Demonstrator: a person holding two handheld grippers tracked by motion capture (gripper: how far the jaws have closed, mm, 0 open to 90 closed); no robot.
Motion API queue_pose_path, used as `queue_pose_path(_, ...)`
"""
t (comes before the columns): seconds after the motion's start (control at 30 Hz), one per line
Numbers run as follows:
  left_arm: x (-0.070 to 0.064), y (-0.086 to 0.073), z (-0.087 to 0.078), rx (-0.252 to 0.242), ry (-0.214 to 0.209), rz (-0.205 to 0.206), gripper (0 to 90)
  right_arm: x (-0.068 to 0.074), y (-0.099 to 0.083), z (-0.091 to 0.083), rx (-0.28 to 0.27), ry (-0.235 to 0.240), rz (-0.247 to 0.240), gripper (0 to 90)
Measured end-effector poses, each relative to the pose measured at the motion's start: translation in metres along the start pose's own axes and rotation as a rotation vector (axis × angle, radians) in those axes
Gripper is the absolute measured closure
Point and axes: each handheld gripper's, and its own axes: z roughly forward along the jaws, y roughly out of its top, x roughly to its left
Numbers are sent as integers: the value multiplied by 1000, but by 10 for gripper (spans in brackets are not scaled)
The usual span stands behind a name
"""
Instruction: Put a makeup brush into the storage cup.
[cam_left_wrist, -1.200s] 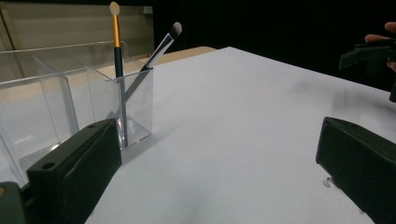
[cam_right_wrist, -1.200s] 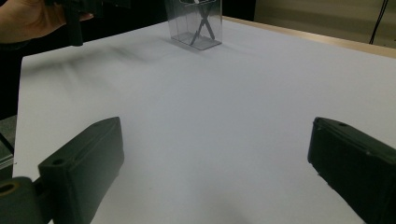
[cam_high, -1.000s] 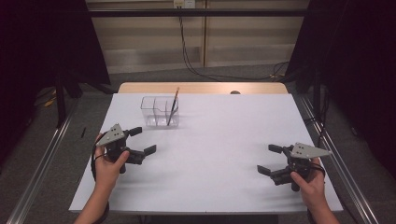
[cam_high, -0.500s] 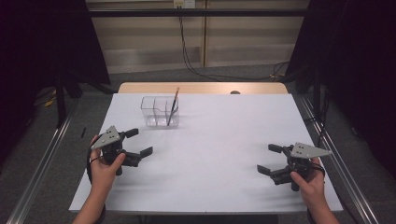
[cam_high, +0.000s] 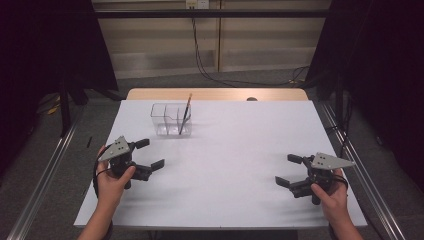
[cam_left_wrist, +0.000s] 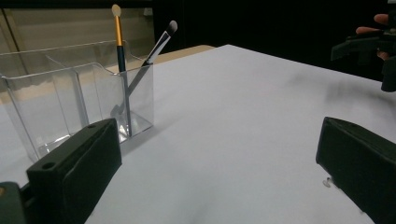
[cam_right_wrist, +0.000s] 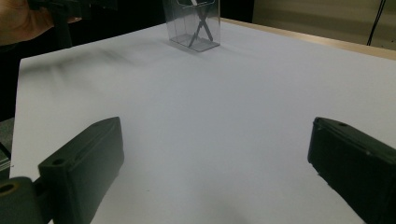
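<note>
Drawn back, left tool (cam_high: 149, 154) gapes empty near organizer (cam_high: 171, 119); right tool (cam_high: 289, 170) likewise empty.

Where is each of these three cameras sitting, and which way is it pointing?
High view: above the person's side, looking forward and down on the white table; both forearms, left gripper and right gripper show.
Left gripper view: rides the left gripper, looking along its open jaws at the clear organizer and its two brushes.
Right gripper view: rides the right gripper, looking across the table between its open jaws.
All views share the organizer.
</note>
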Motion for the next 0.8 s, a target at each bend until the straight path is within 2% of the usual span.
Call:
queue_pose_path(0.2, 0, -3, -2, 2, 0, -12, 1, 0, 0, 0, 0, 2, 0, 32)
queue_pose_path(0.8, -8, -6, -14, 9, -1, -1, 1, -1, 0, 0, -1, -3, 2, 32)
